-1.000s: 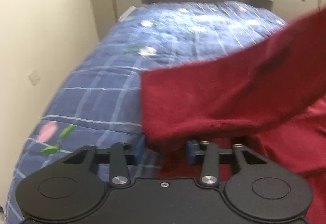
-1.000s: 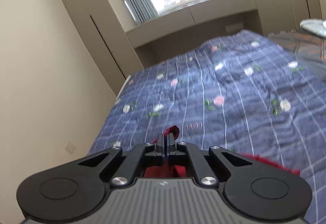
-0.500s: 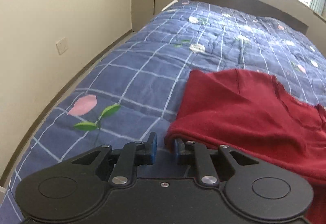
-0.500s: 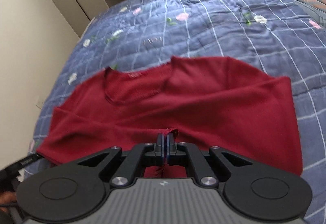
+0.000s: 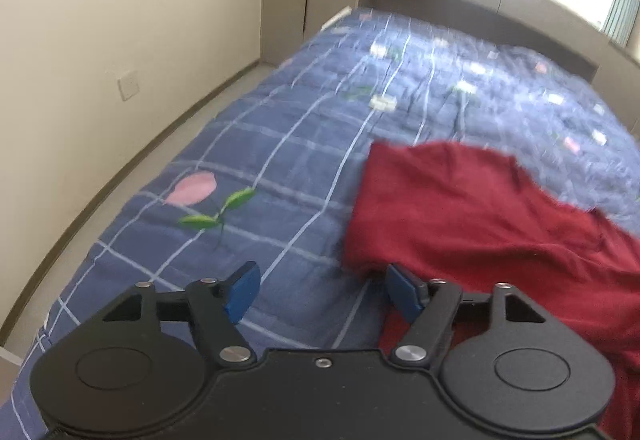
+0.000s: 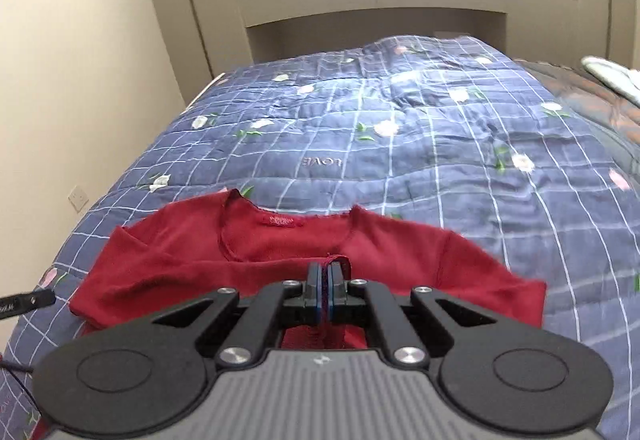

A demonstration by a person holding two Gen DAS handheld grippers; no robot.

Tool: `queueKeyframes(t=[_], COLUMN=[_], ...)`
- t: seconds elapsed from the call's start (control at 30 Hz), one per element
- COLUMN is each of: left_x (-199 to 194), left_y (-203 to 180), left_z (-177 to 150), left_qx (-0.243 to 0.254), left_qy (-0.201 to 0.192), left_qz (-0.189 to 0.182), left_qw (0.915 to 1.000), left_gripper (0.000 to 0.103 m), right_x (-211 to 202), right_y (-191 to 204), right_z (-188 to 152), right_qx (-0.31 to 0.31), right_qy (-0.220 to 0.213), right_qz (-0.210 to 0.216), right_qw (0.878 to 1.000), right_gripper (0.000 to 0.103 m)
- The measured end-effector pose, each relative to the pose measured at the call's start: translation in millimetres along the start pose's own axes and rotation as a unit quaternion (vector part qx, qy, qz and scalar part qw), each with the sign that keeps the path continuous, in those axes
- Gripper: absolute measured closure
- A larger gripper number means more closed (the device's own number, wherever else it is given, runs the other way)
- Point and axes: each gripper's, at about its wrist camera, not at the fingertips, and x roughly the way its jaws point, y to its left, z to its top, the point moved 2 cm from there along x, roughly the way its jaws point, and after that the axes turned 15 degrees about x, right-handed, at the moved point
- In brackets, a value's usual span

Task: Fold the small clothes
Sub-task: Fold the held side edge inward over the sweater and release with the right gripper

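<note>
A small red top [image 6: 280, 260] lies on the blue checked quilt [image 6: 400, 144], neckline and label toward the far end, its lower part doubled over toward the neck. My right gripper [image 6: 325, 276] is shut on a red edge of that folded layer. In the left wrist view the same red top [image 5: 480, 224] lies to the right. My left gripper [image 5: 320, 294] is opening its jaws wide just left of the top's folded corner; only quilt shows between its blue pads [image 5: 242, 294].
The bed runs along a cream wall [image 5: 120, 40] on the left, with a strip of floor between. A window ledge and cabinets [image 6: 372, 0] stand past the far end. Other folded cloth [image 6: 612, 76] lies at the far right. The left tool's tip [image 6: 28, 302] shows at the left.
The left gripper let go of the red top's corner, opened wide and drew back to the left. The right gripper came down with the red edge, laying the top folded on the quilt.
</note>
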Motion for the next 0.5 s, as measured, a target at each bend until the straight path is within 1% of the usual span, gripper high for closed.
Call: queueKeyframes(t=[0.07, 0.13, 0.2, 0.23, 0.3, 0.33, 0.37, 0.4, 0.43, 0.5], left_x=[-5, 1, 16, 25, 47, 54, 59, 60, 61, 60], left_y=[-4, -13, -24, -29, -38, -39, -40, -39, -38, -34], left_z=[4, 11, 17, 19, 20, 19, 18, 16, 14, 11], left_qx=[0.000, 0.006, 0.019, 0.029, 0.053, 0.060, 0.063, 0.062, 0.060, 0.054], left_qy=[-0.022, -0.023, -0.006, 0.011, 0.058, 0.073, 0.083, 0.084, 0.084, 0.087], left_qz=[-0.003, -0.003, 0.006, 0.016, 0.036, 0.041, 0.041, 0.040, 0.039, 0.042], left_qw=[0.9998, 0.9997, 0.9998, 0.9994, 0.9962, 0.9946, 0.9937, 0.9937, 0.9939, 0.9939], left_gripper=[0.019, 0.019, 0.019, 0.019, 0.020, 0.020, 0.020, 0.020, 0.019, 0.013], right_x=[15, 30, 38, 37, 30, 28, 28, 30, 33, 41], right_y=[-4, -13, -22, -25, -27, -26, -26, -26, -26, -30], right_z=[-1, -8, -16, -19, -25, -28, -31, -37, -41, -52], right_qx=[0.002, 0.009, 0.021, 0.027, 0.027, 0.022, 0.014, 0.001, -0.013, -0.051], right_qy=[0.026, 0.054, 0.068, 0.067, 0.056, 0.056, 0.062, 0.071, 0.078, 0.085], right_qz=[-0.013, -0.036, -0.064, -0.063, -0.051, -0.046, -0.043, -0.048, -0.061, -0.110], right_qw=[1.000, 0.998, 0.995, 0.995, 0.997, 0.997, 0.997, 0.996, 0.995, 0.989], right_gripper=[0.100, 0.094, 0.075, 0.070, 0.050, 0.044, 0.033, 0.030, 0.030, 0.030])
